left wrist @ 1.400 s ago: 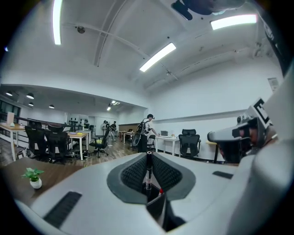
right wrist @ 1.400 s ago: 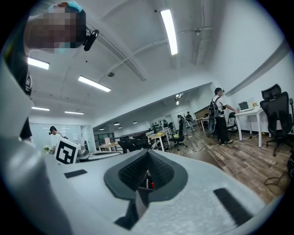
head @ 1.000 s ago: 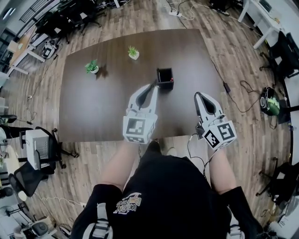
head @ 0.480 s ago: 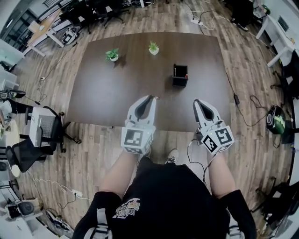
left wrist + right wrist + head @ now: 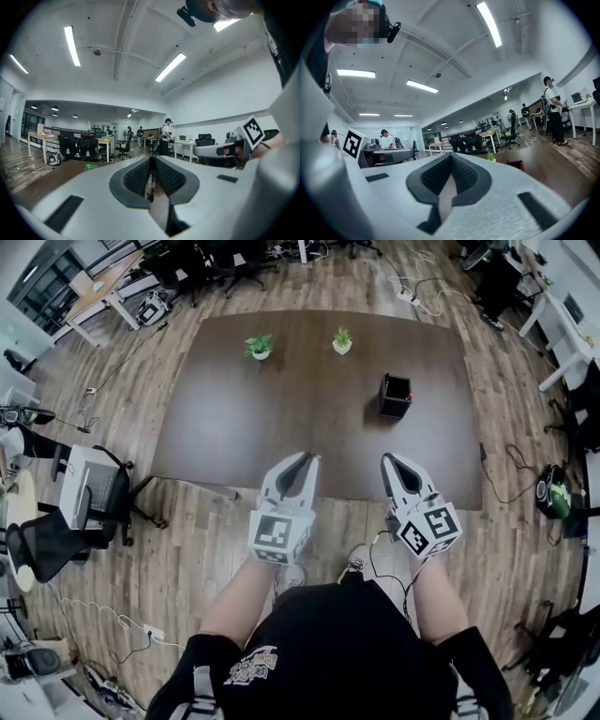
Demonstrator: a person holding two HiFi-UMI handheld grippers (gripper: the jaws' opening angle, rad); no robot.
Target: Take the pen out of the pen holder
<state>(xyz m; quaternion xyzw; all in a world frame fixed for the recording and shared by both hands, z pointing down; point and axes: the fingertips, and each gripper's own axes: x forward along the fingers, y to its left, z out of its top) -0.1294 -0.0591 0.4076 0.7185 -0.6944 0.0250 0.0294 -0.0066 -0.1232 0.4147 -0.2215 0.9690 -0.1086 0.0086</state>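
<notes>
A thin pen (image 5: 150,182) stands upright between the pads of my left gripper (image 5: 151,158), which is shut on it. In the head view that left gripper (image 5: 308,458) hovers over the near edge of the dark brown table (image 5: 244,427). The black pen holder (image 5: 395,396) stands on the table's right part, well beyond both grippers, and the right gripper view shows it small and far as a black pen holder (image 5: 515,165) with a red spot. My right gripper (image 5: 387,458) is shut and holds nothing; its closed jaws (image 5: 450,155) point level across the table.
Two small potted plants (image 5: 257,346) (image 5: 343,339) stand near the table's far edge. Office chairs (image 5: 80,498) stand left of the table on the wooden floor, and a cable (image 5: 502,491) trails off its right side. People and desks fill the room's background.
Both grippers have drawn back from the pen holder to the table's near edge. The left one was at the holder's rim a second ago. The holder now lies farther away, to the right.
</notes>
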